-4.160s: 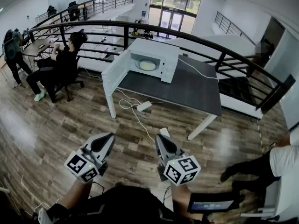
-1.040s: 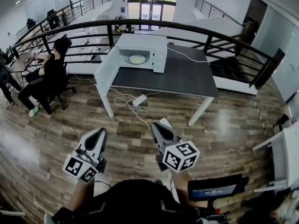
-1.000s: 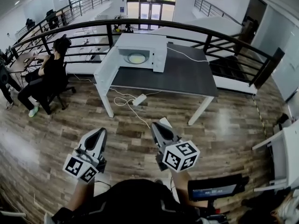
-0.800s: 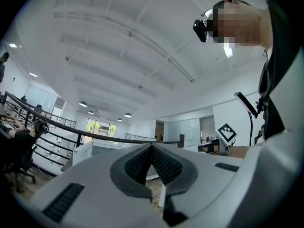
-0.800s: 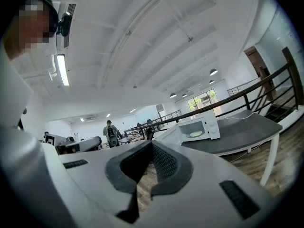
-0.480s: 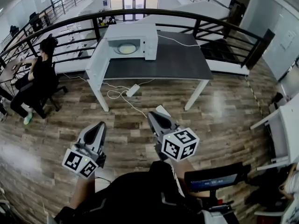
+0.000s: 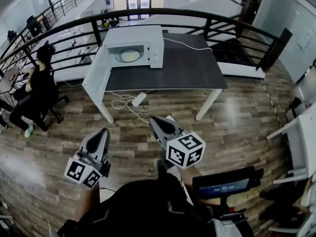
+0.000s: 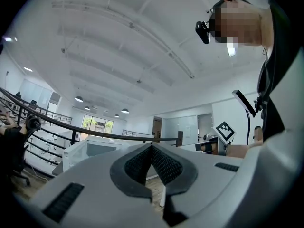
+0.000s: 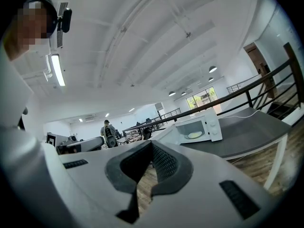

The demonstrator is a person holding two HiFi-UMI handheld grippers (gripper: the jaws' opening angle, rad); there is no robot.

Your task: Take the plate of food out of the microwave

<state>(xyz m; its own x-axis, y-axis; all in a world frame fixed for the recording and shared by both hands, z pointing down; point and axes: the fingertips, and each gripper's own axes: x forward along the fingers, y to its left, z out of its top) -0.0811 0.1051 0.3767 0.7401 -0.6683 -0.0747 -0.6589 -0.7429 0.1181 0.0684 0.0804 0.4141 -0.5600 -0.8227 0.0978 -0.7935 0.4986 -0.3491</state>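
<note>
Fingers of the left gripper point(image 7: 102, 132) are pressed together at their tips with nothing between them, and those of the right gripper point(image 7: 155, 119) are likewise closed and empty. Both are held low in front of the person, side by side and pointing ahead over the wooden floor point(image 7: 237, 132).

Beyond a stretch of that floor stands the dark surface point(image 7: 190, 70). The white microwave point(image 7: 133, 33) sits at its far left corner. Its door point(image 7: 95, 74) is swung fully open on the left side and reaches out toward the person along the surface's left edge.

Inside the open cavity lies the plate of food point(image 7: 129, 56), flat, pale and round. It is well apart from both pairs of fingers, straight ahead and roughly on the line between them, so neither hand looks clearly nearer.

The cavity opens toward the person. The open door walls off the left, so the right hand probably has the freer line in. Either pair of fingers would have to open before taking the rim.
</note>
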